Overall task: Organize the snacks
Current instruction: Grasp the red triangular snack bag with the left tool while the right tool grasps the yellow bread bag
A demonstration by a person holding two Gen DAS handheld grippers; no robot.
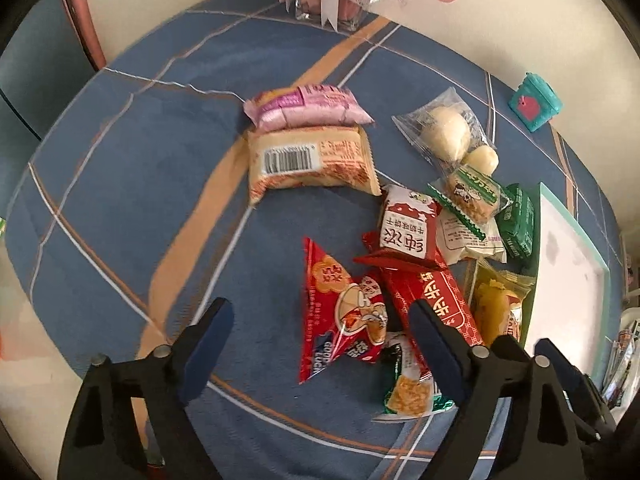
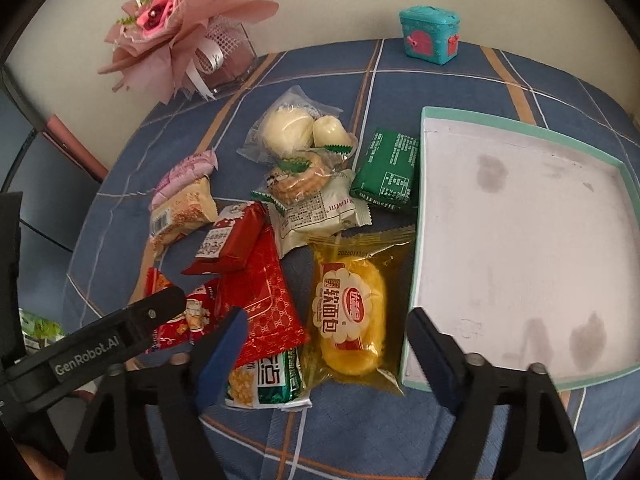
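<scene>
Several snack packets lie in a loose pile on the blue plaid tablecloth. A yellow soft-bread packet lies beside the shallow teal-rimmed box, whose white floor is bare. My right gripper is open and empty, with the bread packet between its fingers. My left gripper is open and empty over a red triangular packet and a long red packet. A beige barcode packet and a pink packet lie further back.
A pink bouquet in a glass vase stands at the back left. A small teal chest stands at the back. A clear bag of white buns, a green packet and a cookie packet lie mid-table. The left gripper's arm shows at the left.
</scene>
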